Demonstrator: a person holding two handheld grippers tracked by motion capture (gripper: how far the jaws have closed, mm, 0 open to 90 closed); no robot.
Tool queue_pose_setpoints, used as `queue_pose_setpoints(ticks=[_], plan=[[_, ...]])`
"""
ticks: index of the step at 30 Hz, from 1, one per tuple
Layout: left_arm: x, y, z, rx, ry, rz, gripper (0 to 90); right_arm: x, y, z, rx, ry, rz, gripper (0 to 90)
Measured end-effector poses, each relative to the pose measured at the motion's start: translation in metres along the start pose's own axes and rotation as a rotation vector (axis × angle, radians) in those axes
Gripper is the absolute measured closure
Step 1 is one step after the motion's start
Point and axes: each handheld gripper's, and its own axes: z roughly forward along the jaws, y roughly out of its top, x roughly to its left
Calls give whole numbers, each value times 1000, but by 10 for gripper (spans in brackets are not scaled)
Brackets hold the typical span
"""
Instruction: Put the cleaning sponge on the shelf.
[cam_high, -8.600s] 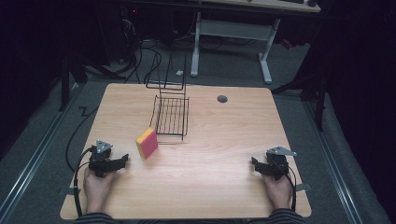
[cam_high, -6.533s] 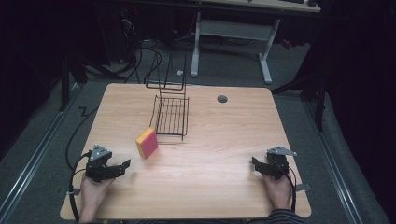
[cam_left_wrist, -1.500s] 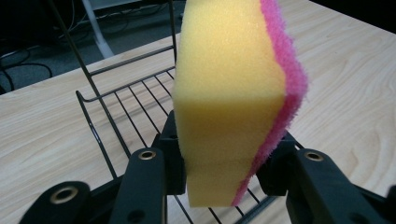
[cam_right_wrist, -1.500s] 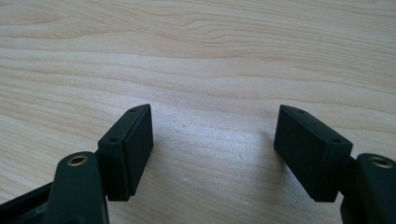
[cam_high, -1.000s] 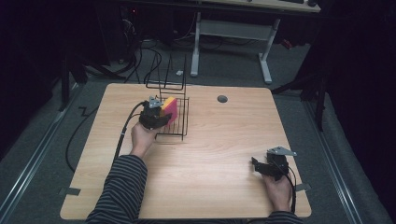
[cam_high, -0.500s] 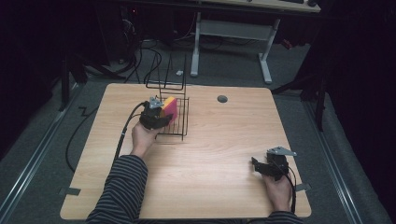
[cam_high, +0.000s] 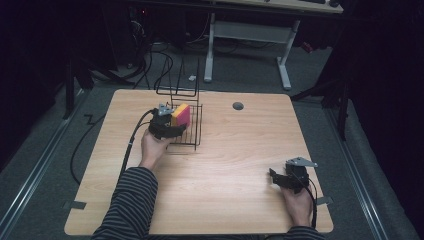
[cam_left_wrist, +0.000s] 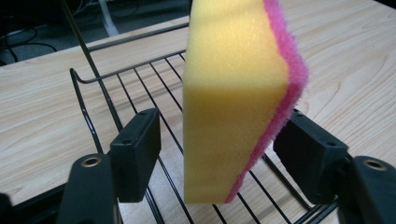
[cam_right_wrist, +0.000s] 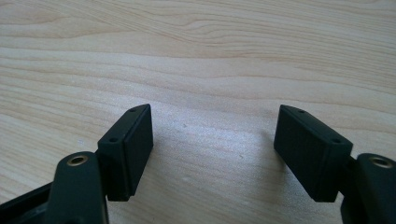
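A yellow sponge with a pink scouring face (cam_high: 181, 115) stands upright on edge on the wires of a black wire rack (cam_high: 194, 135) at the table's back left. My left gripper (cam_high: 169, 126) is at the rack, its jaws on either side of the sponge. In the left gripper view the sponge (cam_left_wrist: 233, 102) stands between the jaws of that gripper (cam_left_wrist: 217, 140), which is open. A gap shows on the yellow side, while the other jaw is right at the pink side. My right gripper (cam_high: 276, 178) rests open near the front right, with bare wood between its jaws (cam_right_wrist: 212, 140).
The rack's tall wire back (cam_high: 179, 82) rises behind the sponge. A round grey grommet (cam_high: 238, 106) sits in the tabletop near the back edge. The wooden table (cam_high: 240, 150) is bare between rack and right gripper. A cable (cam_high: 131, 145) trails from the left gripper.
Earlier the sponge stood on the table left of the rack and my left gripper rested at the front left. Now both are at the rack. Over the last second hardly anything moved.
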Motion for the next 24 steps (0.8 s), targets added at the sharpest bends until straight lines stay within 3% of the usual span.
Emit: queue_pose_setpoints(ticks=[11, 20, 24], plan=[[2, -2, -21, -26, -15, -7, 234, 0, 0, 0, 0, 0, 0, 285], [0, -2, -34, -17, -64, 7, 184, 0, 0, 0, 0, 0, 0, 285], [0, -2, -43, -40, -56, 4, 193, 0, 0, 0, 0, -1, -1, 285]])
